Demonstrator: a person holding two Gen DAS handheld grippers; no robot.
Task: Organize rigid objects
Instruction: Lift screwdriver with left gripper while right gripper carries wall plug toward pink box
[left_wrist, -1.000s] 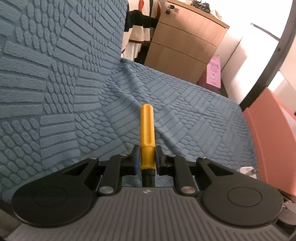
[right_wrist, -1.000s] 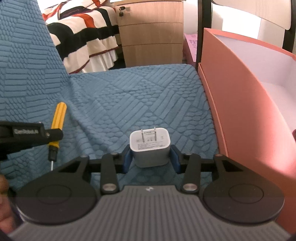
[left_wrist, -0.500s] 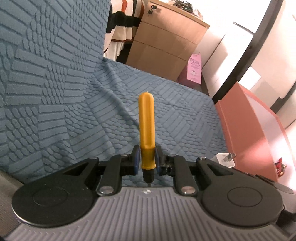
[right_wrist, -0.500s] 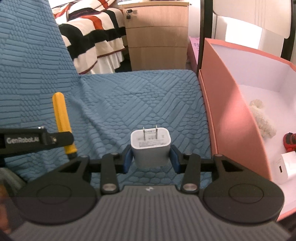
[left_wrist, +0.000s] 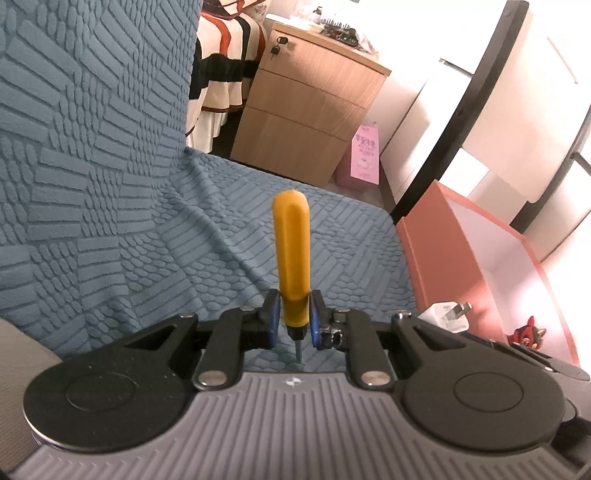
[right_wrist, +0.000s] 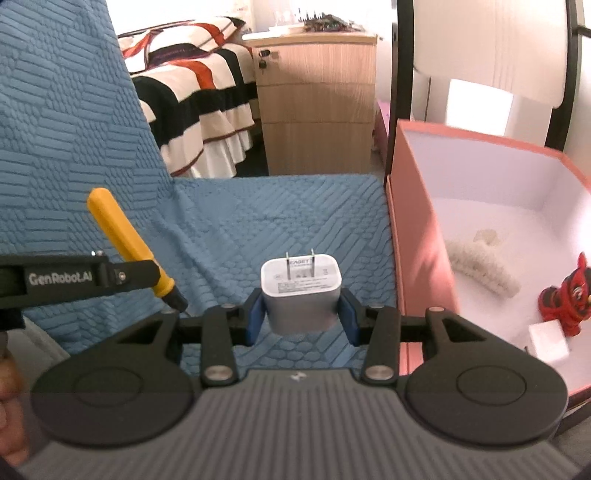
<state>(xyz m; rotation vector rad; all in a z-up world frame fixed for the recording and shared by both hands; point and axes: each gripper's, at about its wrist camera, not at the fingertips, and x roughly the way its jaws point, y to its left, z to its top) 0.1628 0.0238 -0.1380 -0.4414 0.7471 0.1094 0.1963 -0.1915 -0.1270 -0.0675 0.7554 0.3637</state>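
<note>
Textured blue cover (left_wrist: 155, 229), pink box (right_wrist: 417, 236) beside

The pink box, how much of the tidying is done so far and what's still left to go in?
Done: the pink box already holds a fuzzy hair clip, a red figurine and a small white cube.

In hand: the left gripper grips a yellow screwdriver, and the right gripper grips a white charger, both above the blue cover.

Left: both still need dropping into the box.
</note>
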